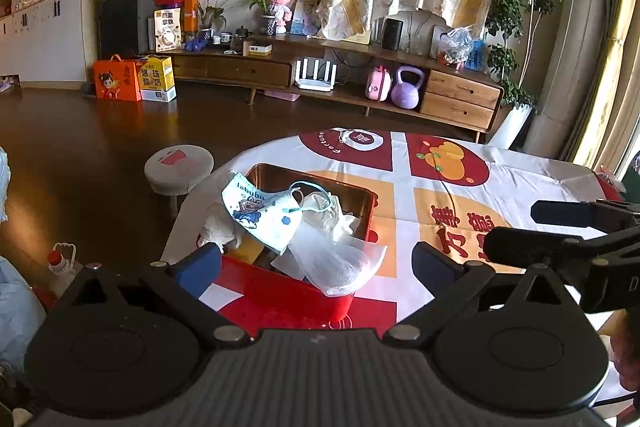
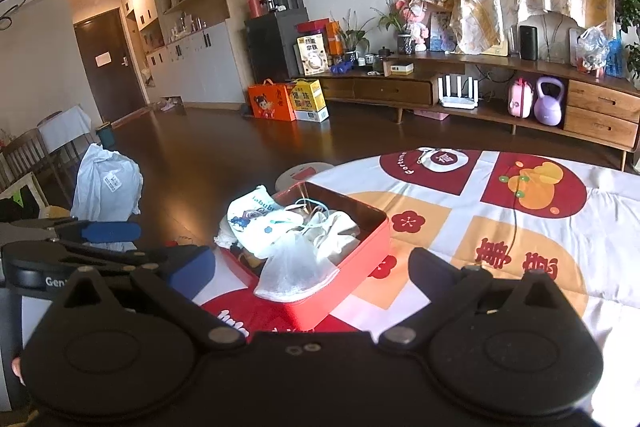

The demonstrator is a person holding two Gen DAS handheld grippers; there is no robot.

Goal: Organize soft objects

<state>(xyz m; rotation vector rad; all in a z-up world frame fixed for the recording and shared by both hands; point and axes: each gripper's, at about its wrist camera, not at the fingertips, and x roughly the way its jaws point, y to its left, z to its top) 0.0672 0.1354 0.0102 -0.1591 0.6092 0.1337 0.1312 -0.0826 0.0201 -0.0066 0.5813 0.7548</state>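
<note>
A red rectangular tin box (image 1: pixel 340 301) (image 2: pixel 352 271) stands on the patterned tablecloth near the table's left edge. It holds soft things: a white printed face mask (image 1: pixel 260 211) (image 2: pixel 256 219) draped over the far left rim, a cream cloth (image 1: pixel 336 219) (image 2: pixel 336 231), and a white mesh pouch (image 1: pixel 340 263) (image 2: pixel 294 269) hanging over the near rim. My left gripper (image 1: pixel 316 263) is open and empty, just short of the box. My right gripper (image 2: pixel 312 267) is open and empty, also just before the box. The right gripper shows at the right of the left wrist view (image 1: pixel 560 231).
The tablecloth (image 1: pixel 460 187) (image 2: pixel 520 227) spreads to the right of the box. A round stool (image 1: pixel 178 167) stands on the dark floor left of the table. A white bag (image 2: pixel 108 183) sits on the floor further left. A wooden TV cabinet (image 1: pixel 360 75) lines the far wall.
</note>
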